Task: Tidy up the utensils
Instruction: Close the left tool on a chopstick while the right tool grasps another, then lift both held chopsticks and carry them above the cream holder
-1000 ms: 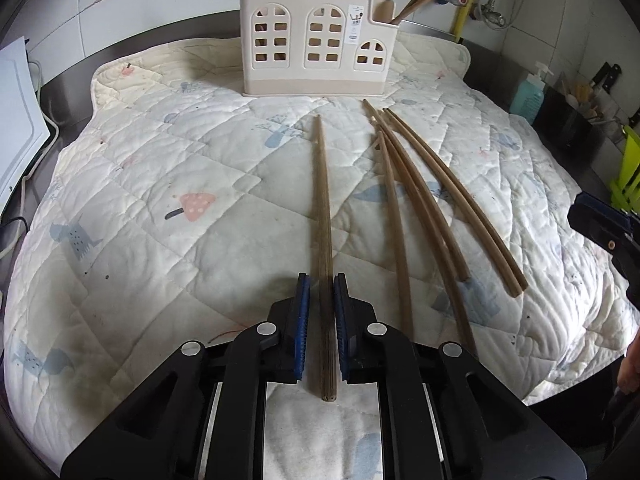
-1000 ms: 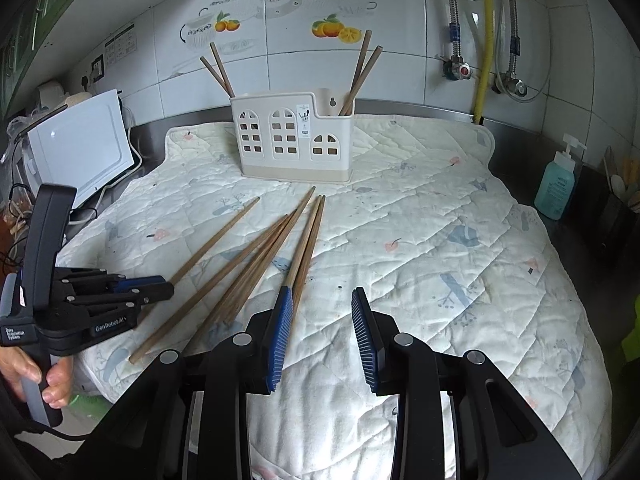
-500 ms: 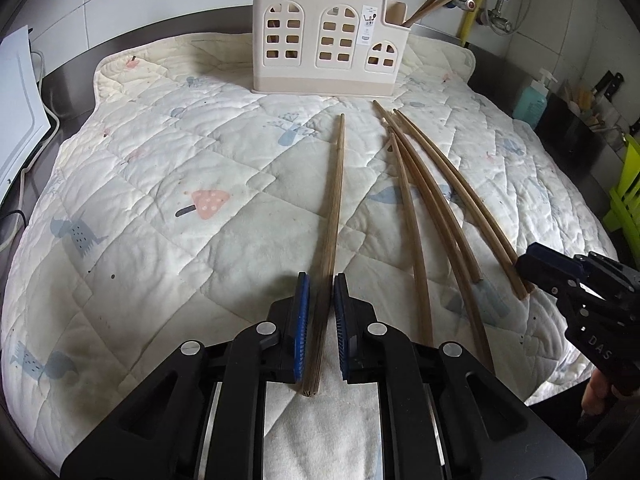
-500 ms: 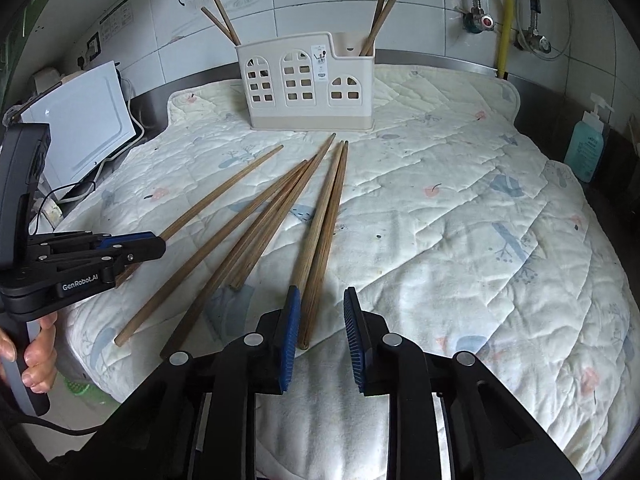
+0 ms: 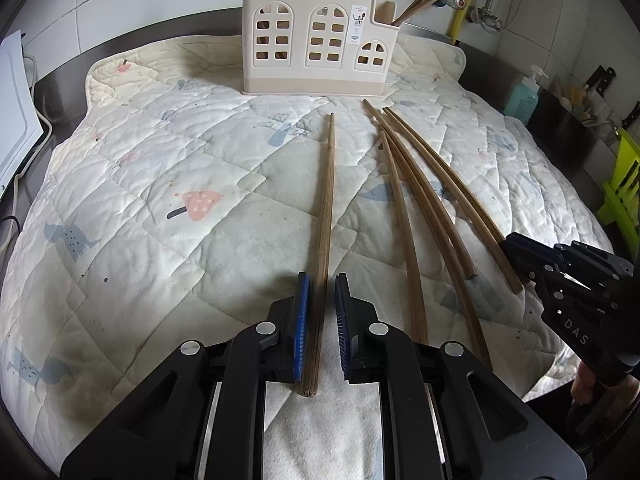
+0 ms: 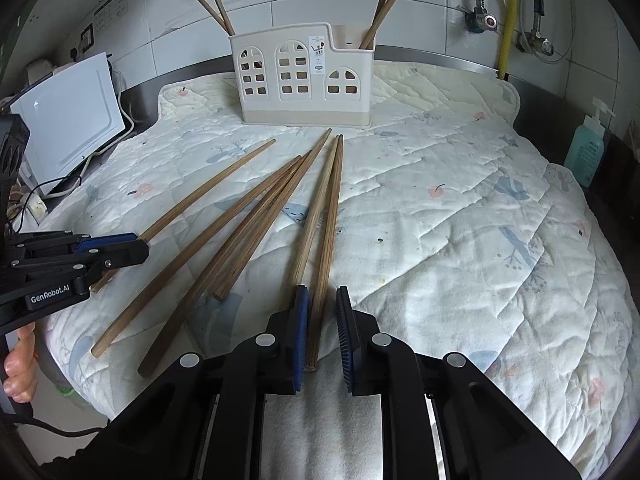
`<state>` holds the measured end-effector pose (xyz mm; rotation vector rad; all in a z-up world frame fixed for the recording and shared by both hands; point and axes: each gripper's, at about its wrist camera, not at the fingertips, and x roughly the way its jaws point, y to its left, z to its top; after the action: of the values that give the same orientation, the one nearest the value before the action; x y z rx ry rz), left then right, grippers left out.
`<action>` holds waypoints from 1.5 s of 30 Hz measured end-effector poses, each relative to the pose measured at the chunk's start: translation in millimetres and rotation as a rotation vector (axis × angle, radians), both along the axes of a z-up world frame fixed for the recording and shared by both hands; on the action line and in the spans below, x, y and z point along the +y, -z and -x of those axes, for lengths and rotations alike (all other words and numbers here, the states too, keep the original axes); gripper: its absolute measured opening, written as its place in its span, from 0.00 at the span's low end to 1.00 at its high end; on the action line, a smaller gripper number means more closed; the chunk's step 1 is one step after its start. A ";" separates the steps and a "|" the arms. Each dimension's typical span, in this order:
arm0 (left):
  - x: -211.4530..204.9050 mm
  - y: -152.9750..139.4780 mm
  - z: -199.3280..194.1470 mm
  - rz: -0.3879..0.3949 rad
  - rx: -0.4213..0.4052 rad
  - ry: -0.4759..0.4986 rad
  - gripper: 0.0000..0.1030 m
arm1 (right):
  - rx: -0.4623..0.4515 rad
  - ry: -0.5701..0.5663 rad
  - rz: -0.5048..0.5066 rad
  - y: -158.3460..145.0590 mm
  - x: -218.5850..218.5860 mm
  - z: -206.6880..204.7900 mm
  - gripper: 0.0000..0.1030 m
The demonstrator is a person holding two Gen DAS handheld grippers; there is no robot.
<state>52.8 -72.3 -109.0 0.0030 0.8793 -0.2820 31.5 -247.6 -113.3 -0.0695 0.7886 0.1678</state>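
Quilted mat (image 6: 460, 208) on counter; soap bottle (image 6: 586, 152) right; white appliance (image 6: 72, 116) left; yellow pipe (image 6: 506, 12) behind.

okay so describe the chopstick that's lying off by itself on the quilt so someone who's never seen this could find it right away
Start at the cream utensil holder with arched windows at the back of the quilted mat. In front of it, six wooden chopsticks fan out toward the viewer. The lone chopstick is the leftmost one, lying apart from the bunched others, its near end in the left gripper.
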 end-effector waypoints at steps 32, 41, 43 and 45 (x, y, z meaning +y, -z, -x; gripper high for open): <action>27.3 -79.7 -21.8 0.124 -0.193 0.030 0.05 | -0.304 -0.008 -0.046 -127.8 -15.0 -4.2 0.06; 30.5 -115.3 -40.5 0.134 -0.243 0.045 0.05 | -0.334 -0.047 -0.067 -161.7 -13.8 -35.6 0.06; 29.8 -121.7 -43.5 0.131 -0.257 0.050 0.05 | -0.338 -0.057 -0.069 -168.7 -13.7 -39.9 0.06; 29.2 -125.9 -45.9 0.129 -0.271 0.054 0.05 | -0.346 -0.064 -0.061 -174.8 -12.9 -42.6 0.06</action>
<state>98.6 -43.1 17.0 -0.0538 0.5919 -0.3789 74.1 -260.5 61.4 -0.0642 0.4357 0.2326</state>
